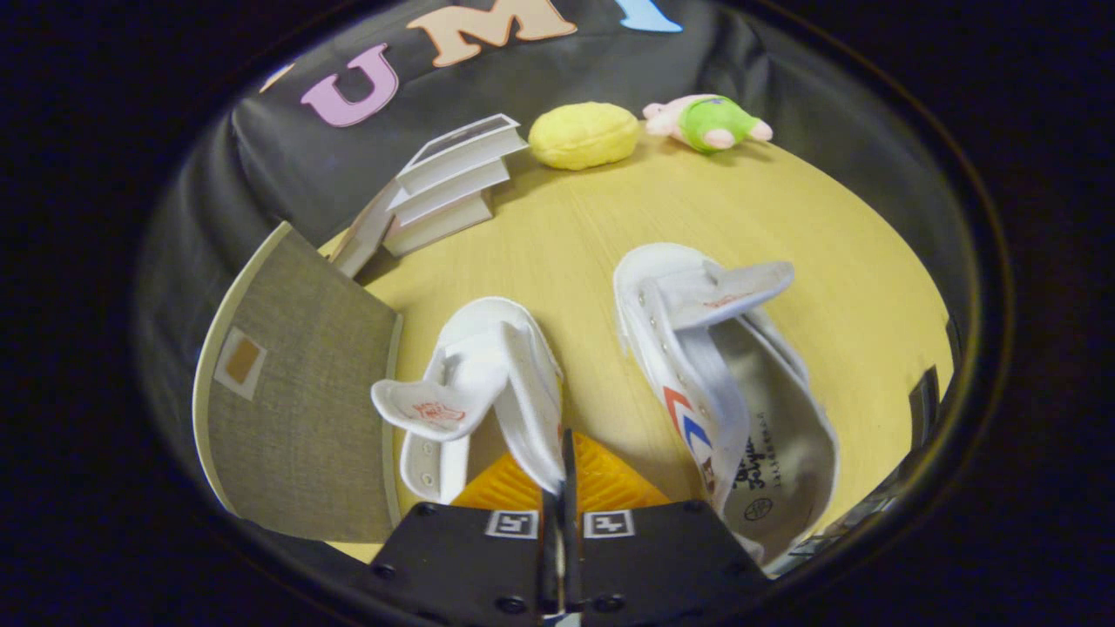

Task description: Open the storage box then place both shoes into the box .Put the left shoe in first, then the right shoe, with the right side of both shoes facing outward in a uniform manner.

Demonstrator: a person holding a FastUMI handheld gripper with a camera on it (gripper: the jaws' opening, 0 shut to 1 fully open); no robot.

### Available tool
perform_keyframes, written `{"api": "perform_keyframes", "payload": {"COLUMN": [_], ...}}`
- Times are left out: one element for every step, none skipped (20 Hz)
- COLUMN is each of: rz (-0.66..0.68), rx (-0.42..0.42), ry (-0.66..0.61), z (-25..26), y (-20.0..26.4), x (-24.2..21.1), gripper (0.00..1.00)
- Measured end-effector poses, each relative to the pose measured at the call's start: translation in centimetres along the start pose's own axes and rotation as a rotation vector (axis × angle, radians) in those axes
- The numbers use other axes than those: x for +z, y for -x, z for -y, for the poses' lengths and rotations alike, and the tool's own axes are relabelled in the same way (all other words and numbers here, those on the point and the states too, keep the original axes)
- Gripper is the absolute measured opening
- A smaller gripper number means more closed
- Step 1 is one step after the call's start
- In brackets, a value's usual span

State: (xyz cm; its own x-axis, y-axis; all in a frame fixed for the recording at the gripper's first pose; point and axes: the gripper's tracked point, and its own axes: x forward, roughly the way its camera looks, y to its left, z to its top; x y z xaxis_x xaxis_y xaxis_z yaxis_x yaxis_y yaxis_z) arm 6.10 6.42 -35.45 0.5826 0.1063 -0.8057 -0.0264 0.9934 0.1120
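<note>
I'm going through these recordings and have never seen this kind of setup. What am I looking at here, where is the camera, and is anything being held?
There is no robot arm: a person carries a hand-held two-finger gripper, and the camera rides on it, looking forward along its fingers, hence the round fisheye picture. The fingers are closed together on the side wall of a white shoe, pinching its collar edge. A second white shoe, with red and blue marks, lies beside it on the wooden table. Next to the held shoe stands a grey fabric storage box. Beyond are a stack of white books, a yellow plush lump and a green and pink soft toy. Neither shoe is in the box yet.
</note>
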Motion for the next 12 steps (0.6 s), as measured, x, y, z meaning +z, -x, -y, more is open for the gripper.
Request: {"api": "perform_keyframes", "payload": {"rz": [0.007, 0.016, 0.023, 0.024, 0.025, 0.027, 0.022, 0.019, 0.018, 0.023, 0.033, 0.046], "rx": [0.010, 0.018, 0.026, 0.030, 0.042, 0.066, 0.096, 0.120, 0.133, 0.140, 0.143, 0.151], "ry": [0.002, -0.007, -0.023, -0.042, -0.077, -0.121, -0.164, -0.205, -0.234, -0.252, -0.264, -0.276], "z": [-0.3, -0.6, -0.8, -0.8, -0.9, -1.2, -1.7, -2.0, -2.1, -2.2, -2.3, -2.5], "y": [0.0, 0.0, 0.3, 0.5, 1.0, 1.3, 1.6, 2.1, 2.7, 3.5, 4.4, 5.4], "x": [0.0, 0.0, 0.1, 0.1, 0.0, 0.0, 0.0, 0.0, 0.1, 0.3, 0.6, 1.0], "gripper": [0.07, 0.05, 0.05, 0.05, 0.05, 0.05, 0.06, 0.05, 0.05, 0.05, 0.05, 0.05]}}
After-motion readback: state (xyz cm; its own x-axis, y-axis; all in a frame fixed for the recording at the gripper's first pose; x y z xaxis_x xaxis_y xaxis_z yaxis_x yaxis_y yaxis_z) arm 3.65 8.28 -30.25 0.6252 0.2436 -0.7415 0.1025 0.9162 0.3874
